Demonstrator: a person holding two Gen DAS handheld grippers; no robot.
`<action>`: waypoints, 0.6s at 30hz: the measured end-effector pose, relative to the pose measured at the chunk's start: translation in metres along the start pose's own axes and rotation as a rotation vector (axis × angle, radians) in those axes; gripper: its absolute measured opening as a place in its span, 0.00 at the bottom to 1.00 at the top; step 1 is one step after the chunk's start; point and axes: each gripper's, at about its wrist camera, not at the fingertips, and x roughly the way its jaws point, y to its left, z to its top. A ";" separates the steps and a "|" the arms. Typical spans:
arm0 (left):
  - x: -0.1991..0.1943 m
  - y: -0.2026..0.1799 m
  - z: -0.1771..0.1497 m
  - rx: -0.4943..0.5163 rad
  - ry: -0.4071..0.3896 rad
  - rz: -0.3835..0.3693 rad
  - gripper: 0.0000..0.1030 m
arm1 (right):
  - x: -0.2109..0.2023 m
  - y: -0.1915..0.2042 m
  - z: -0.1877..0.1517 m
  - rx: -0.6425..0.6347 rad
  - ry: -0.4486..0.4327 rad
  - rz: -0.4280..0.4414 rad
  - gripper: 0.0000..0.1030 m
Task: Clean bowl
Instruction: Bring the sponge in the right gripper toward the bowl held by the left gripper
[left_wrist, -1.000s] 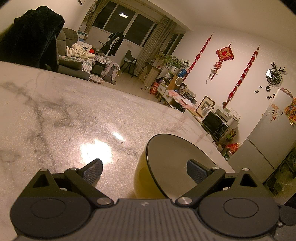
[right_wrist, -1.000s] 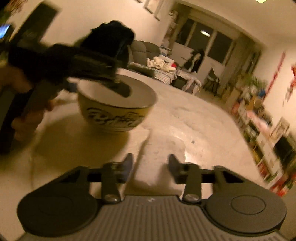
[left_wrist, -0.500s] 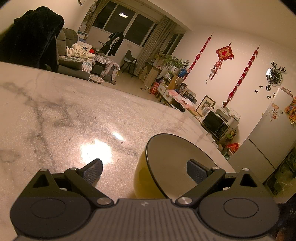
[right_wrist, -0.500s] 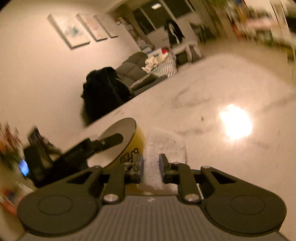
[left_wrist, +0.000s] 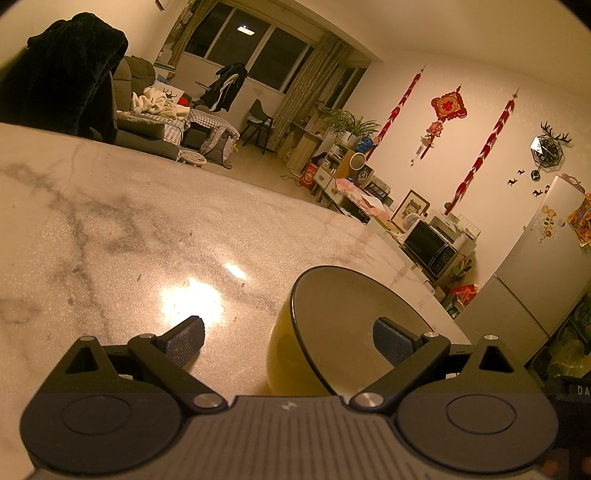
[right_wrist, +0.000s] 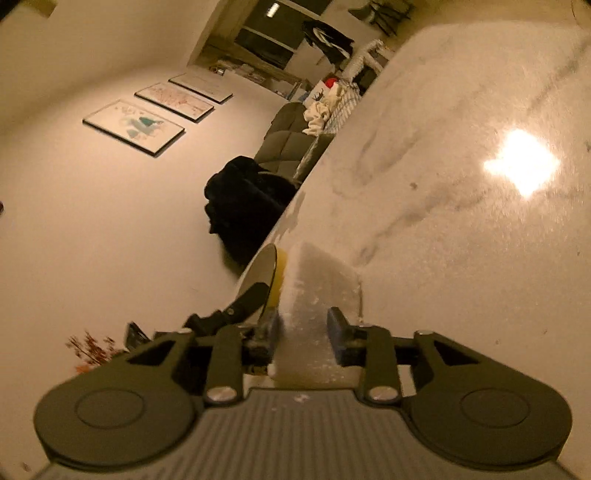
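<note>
Here the left claw (left_wrist: 288, 338) straddles the yellow bowl's (left_wrist: 295, 354) rim, spread wide; the right claw (right_wrist: 303, 326) clamps a white sponge (right_wrist: 317, 295).

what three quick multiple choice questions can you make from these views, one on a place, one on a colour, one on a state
1. Where is the white sponge?
A. inside the bowl
B. between the right gripper's fingers
C. on the floor

2. What colour is the bowl's outside?
A. red
B. blue
C. yellow

3. How is the left gripper?
A. open, fingers astride the bowl's wall
B. shut on the sponge
C. open, far from the bowl

Answers: 1 B, the right wrist view shows the sponge between both fingers. 2 C, the wall below the dark rim is yellow. 3 A, one finger is inside the bowl and the other outside, wide apart.
</note>
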 end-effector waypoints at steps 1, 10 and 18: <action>0.000 0.001 0.000 -0.001 0.000 -0.001 0.95 | -0.001 0.005 -0.003 -0.040 -0.011 -0.018 0.47; 0.000 0.001 0.000 -0.001 0.000 -0.001 0.95 | -0.012 0.046 -0.032 -0.403 -0.107 -0.180 0.59; -0.001 0.000 0.001 -0.001 0.000 -0.001 0.95 | 0.013 0.072 -0.069 -0.717 -0.071 -0.357 0.58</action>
